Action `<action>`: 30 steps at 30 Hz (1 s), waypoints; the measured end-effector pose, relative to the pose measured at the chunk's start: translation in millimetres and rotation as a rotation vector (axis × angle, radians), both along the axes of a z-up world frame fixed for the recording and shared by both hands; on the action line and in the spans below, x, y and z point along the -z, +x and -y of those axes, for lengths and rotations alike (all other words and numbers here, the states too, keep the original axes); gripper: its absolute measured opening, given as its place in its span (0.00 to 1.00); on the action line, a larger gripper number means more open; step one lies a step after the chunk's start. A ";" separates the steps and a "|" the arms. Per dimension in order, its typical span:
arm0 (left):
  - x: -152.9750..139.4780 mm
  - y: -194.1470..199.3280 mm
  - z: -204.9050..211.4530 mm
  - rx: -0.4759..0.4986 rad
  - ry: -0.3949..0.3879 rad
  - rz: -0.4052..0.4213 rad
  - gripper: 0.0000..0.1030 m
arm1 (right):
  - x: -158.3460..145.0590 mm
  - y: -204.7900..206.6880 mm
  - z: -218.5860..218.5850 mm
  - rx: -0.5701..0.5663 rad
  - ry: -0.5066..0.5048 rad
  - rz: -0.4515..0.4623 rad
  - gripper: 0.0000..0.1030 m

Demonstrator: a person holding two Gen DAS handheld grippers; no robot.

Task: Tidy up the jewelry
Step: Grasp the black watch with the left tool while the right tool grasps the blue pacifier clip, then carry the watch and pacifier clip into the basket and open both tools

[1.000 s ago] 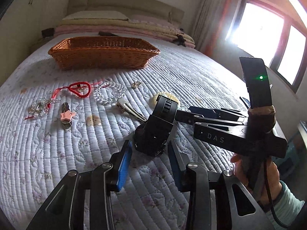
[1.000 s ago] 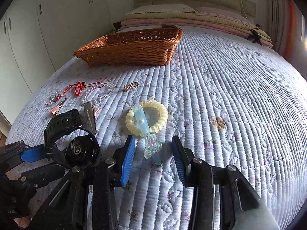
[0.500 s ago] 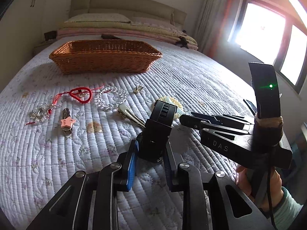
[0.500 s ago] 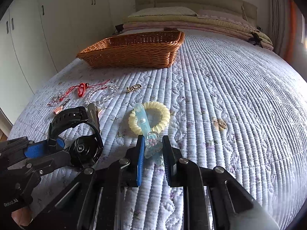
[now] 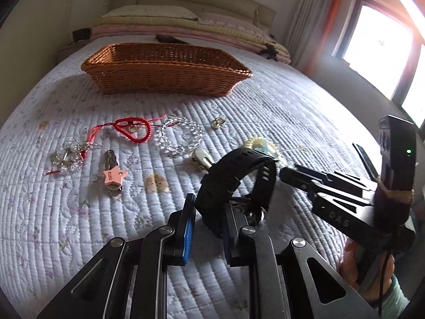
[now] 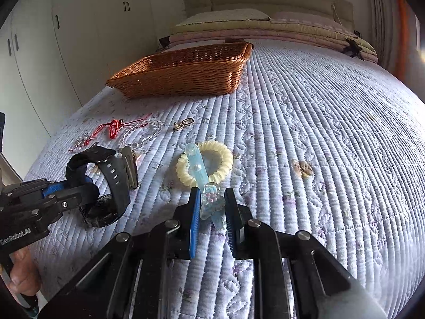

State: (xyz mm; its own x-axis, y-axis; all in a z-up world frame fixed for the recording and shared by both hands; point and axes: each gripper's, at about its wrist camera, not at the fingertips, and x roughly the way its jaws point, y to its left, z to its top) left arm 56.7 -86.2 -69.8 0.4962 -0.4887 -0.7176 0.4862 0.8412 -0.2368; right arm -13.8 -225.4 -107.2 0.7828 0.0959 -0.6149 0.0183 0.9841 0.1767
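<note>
My left gripper (image 5: 208, 212) is closing its jaws, and its blue pads press on the strap of a black watch (image 5: 239, 178), which stands tipped up on the quilt. My right gripper (image 6: 212, 199) is shut on the near end of a pale blue hair clip (image 6: 198, 167). The clip's far end lies across a cream coil hair tie (image 6: 223, 162). The wicker basket (image 5: 164, 77) sits further up the bed. Loose on the quilt lie a red cord bracelet (image 5: 132, 130), a clear bead bracelet (image 5: 182, 138) and a pink star clip (image 5: 114, 175).
A small gold charm (image 5: 219, 123), a silver clip (image 5: 202, 156) and a crystal piece with a red tassel (image 5: 67, 155) also lie on the quilt. Pillows (image 6: 225, 16) line the headboard. A window (image 5: 377, 42) is on the right, wardrobe doors (image 6: 39, 40) on the left.
The left gripper slid forward over the black watch and closed on its strap, tipping it up. The right gripper closed on the blue hair clip and has since stayed put.
</note>
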 end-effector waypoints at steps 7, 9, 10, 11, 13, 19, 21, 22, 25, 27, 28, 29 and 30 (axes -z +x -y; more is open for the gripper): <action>4.1 6.8 -1.6 0.001 -0.032 -0.027 0.09 | 0.1 -1.4 1.5 0.003 0.009 0.004 0.21; 3.2 3.0 -2.9 -0.004 -0.043 -0.020 0.09 | -1.4 -3.7 2.1 0.012 0.009 0.016 0.21; 2.4 0.9 -4.5 -0.007 -0.051 -0.018 0.09 | -2.7 -5.6 2.4 0.010 0.012 0.026 0.21; 1.3 -0.6 -6.3 -0.011 -0.058 -0.019 0.09 | -3.9 -7.3 2.3 0.008 0.014 0.035 0.21; -0.6 -2.3 -10.0 -0.018 -0.071 -0.020 0.09 | -5.7 -9.9 2.3 0.006 0.018 0.044 0.21; -25.1 -1.1 -22.8 -0.035 -0.104 0.014 0.09 | -23.2 -18.4 7.8 0.021 0.040 0.077 0.21; -37.6 3.7 -26.1 -0.034 -0.115 0.032 0.09 | -33.2 -17.1 11.2 0.021 0.055 0.090 0.21; -44.3 6.8 -26.9 -0.036 -0.115 0.044 0.09 | -39.1 -15.1 12.4 0.019 0.059 0.096 0.21; -65.5 24.2 -27.9 -0.039 -0.114 0.081 0.09 | -61.6 -6.0 13.8 0.010 0.055 0.129 0.21; -78.2 40.7 -27.8 -0.060 -0.107 0.105 0.09 | -79.3 6.7 12.3 0.001 0.042 0.149 0.21; -86.2 52.4 -26.9 -0.075 -0.102 0.119 0.09 | -88.7 15.7 10.2 -0.003 0.029 0.157 0.21; -92.9 65.0 -25.6 -0.087 -0.098 0.128 0.09 | -98.0 25.3 8.2 -0.006 0.015 0.165 0.21; -98.6 78.3 -24.1 -0.098 -0.096 0.136 0.09 | -107.3 37.3 5.5 -0.007 0.000 0.171 0.21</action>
